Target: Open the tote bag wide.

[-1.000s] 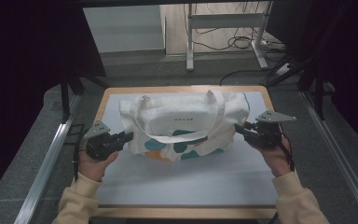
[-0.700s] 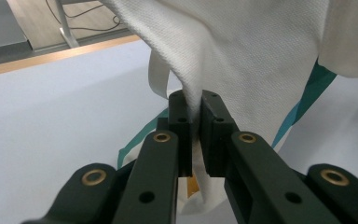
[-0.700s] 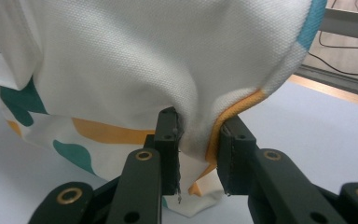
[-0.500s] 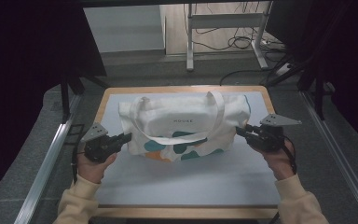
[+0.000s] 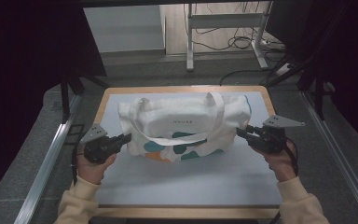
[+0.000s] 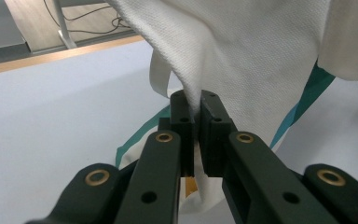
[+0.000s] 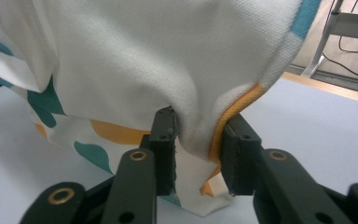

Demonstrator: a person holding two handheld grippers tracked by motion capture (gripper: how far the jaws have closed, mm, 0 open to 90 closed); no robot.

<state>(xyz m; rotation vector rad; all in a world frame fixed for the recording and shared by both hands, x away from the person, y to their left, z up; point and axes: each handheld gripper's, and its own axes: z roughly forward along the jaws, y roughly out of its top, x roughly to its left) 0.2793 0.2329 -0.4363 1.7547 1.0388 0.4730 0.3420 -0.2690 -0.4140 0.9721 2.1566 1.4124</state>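
Bag: a white canvas tote bag point(image 5: 186, 126) with teal and orange blotches lay on the counter point(image 5: 182, 182), toward its far half, long side running left to right.
Handles: one strap point(image 5: 216, 105) arched over the far top edge; the other looped across the near face, below small printed lettering.
Left gripper: left gripper point(image 5: 126, 138) was at the bag's left end, held low over the counter; seen in the left gripper view point(image 6: 193, 114), its jaws had just been closing and stood nearly together, pinching a fold of white cloth.
Right gripper: right gripper point(image 5: 240, 134) was at the bag's right end; in the right gripper view point(image 7: 198, 133) its jaws had just opened a little, with a thick bunch of cloth and an orange seam between them; pads touched the fabric on both sides.
Hands: cream sleeves came in from the near edge, one at each side of the bag.
Counter: pale blue mat with a wooden border point(image 5: 177, 88).
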